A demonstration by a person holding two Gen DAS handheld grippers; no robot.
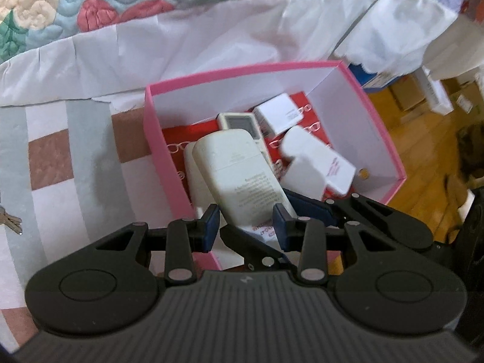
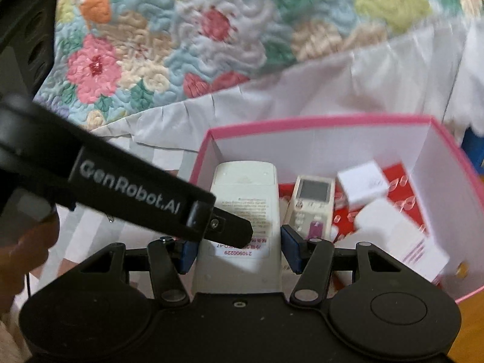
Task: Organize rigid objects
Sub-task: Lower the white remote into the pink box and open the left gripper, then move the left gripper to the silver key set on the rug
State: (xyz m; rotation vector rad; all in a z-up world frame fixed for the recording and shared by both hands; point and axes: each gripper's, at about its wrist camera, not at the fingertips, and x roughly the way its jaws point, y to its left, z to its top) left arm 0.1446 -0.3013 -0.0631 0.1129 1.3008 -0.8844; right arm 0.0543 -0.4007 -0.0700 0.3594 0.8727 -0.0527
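White remote (image 1: 239,169), back side up, printed label at its near end.

Left wrist view:
- Remote lies straight ahead of the left gripper (image 1: 245,224). Its near end sits between the two blue pads and its far end reaches into the pink box (image 1: 242,71).
- Left gripper jaws are partly apart. Whether the pads press on the remote cannot be told, because the near end is partly hidden.
- The box stands open just beyond the fingertips, with white inner walls and a red sheet (image 1: 174,139) on its floor.
- Inside the box, ahead of the remote's far end, is a second remote with a grey screen (image 1: 239,122).
- Ahead and right of the gripper are a small white carton (image 1: 278,115) and a larger white carton (image 1: 320,163), which is blurred.
- Keys (image 1: 12,222) lie far to the left of the gripper on a striped cloth (image 1: 81,151).
- A flowered quilt (image 1: 90,6) lies beyond the box.

Right wrist view:
- The right gripper (image 2: 240,253) has the remote between its jaws, about half open. Each blue pad is against a long side of the remote near the labelled end.
- The remote's body runs forward from the pads, and its far end is over the box interior.
- One finger (image 2: 230,227) of the left gripper comes in from the left, with its tip lying across the remote's back just ahead of the pads.
- The screen remote is ahead and slightly right of the right pad. The cartons are further right.
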